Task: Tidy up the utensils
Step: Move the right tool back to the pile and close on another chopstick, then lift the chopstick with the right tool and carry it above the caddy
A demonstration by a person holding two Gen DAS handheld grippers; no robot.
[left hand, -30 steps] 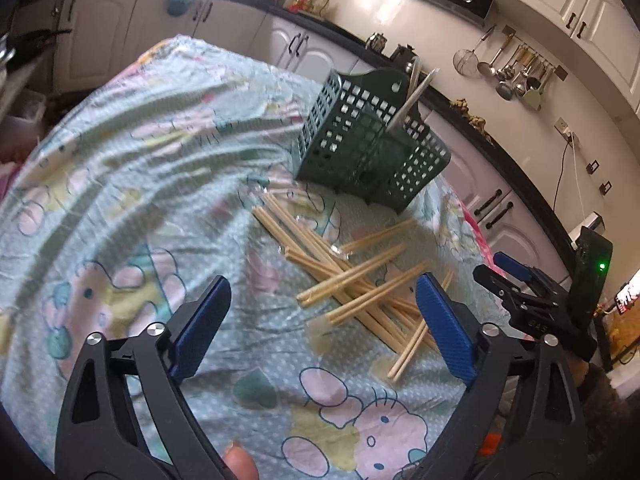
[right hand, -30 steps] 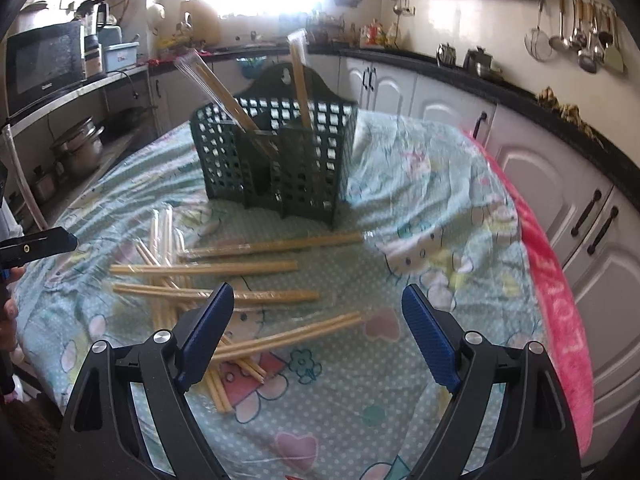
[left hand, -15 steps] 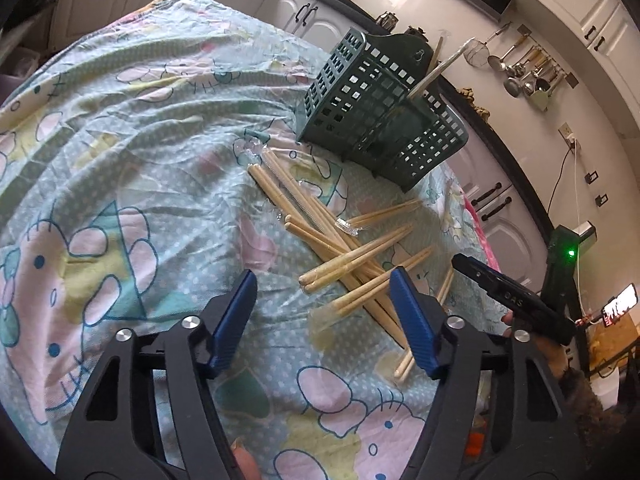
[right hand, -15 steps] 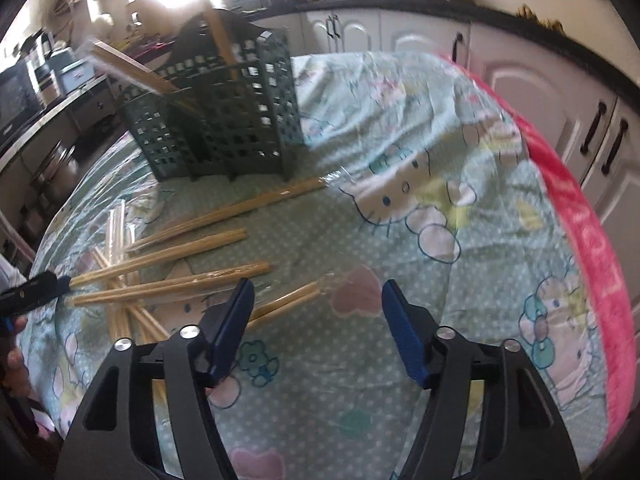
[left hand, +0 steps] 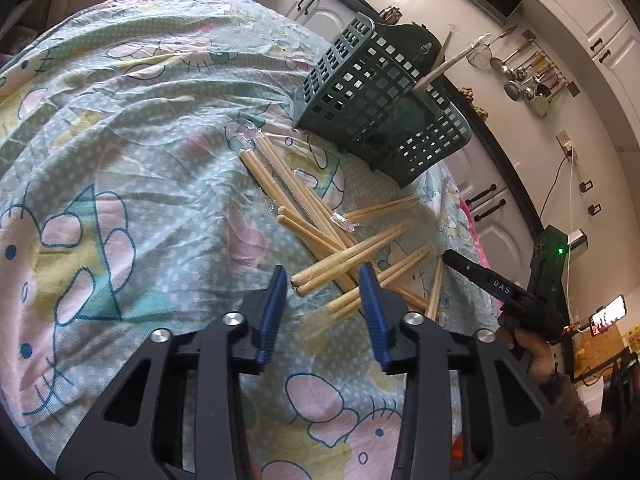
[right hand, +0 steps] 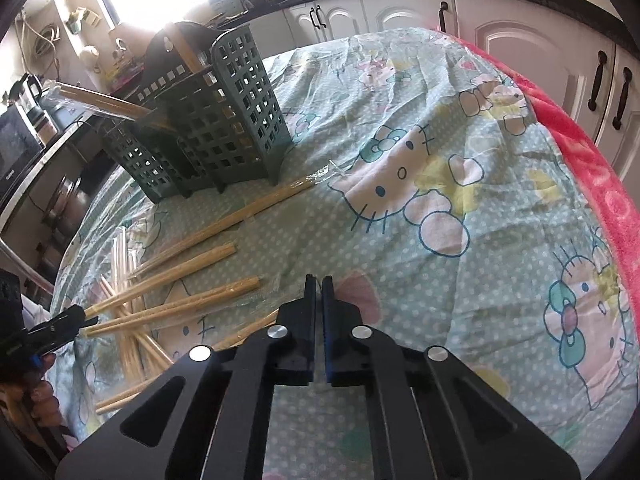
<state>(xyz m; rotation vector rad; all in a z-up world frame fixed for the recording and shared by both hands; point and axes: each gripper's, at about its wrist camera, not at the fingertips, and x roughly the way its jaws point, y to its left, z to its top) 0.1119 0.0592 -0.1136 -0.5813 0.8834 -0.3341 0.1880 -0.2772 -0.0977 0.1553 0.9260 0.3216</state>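
Step in hand: pick up loose utensils for transfer to the holder. The wrapped pale wooden chopstick pairs (left hand: pixel 348 258) lie scattered and crossed on the cartoon-print cloth-covered table (left hand: pixel 140 120), just in front of the dark green perforated plastic utensil caddy (left hand: pixel 372 92), which stands upright and already holds two wrapped pairs (right hand: pixel 104 100) leaning out of its compartments. The left gripper (left hand: pixel 322 276) points down at the near end of the pile; its jaws have just been closing and now stand partly apart, with the butt ends of two or three pairs between the blue pads (left hand: pixel 276 312), which do not visibly press on them. The right gripper (right hand: pixel 319 280) has just closed and is clenched, tips low over the cloth beside the nearest pair; whether it pinches a strip of clear wrapper cannot be told. For a clean pick, centre one pair only between the left pads before closing fully, since the crossed sticks are likely to drag neighbours along. Grip near the thick end, lift clear of the pile, then turn the pair upright before lowering it into a caddy compartment. The wrappers probably slip; close firmly.
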